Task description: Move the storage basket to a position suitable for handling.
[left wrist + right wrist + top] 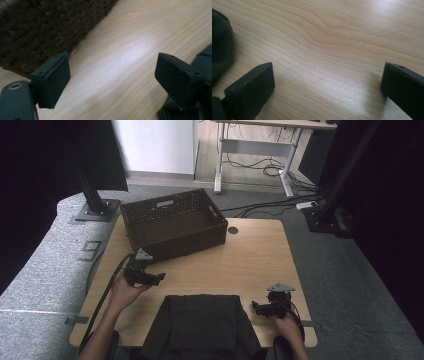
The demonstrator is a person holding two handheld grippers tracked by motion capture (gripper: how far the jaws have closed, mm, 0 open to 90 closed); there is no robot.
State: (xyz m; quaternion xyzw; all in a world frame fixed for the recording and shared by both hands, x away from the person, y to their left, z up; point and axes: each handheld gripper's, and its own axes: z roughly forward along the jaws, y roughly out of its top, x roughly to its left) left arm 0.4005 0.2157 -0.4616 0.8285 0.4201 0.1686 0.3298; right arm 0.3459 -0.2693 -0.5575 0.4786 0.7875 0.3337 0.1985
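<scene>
Jaws of both grippers spread wide, gripping nothing. Dark folded cloth [200, 320], smooth and matte, lying between left gripper [161, 277] and right gripper [254, 307], just beside each. Beyond left jaws, brown woven basket [175, 240] on table [250, 260].

Past the light wood tabletop [250, 260] we've got grey carpet [45, 260], a white desk frame [255, 150] with tangled cables [265, 170] under it (messy, honestly), and a black stand base [97, 210].

thing: dark grey folded cloth garment [200, 322] | state: folded, flat | place: near edge of tabletop [240, 260], between both hands
</scene>
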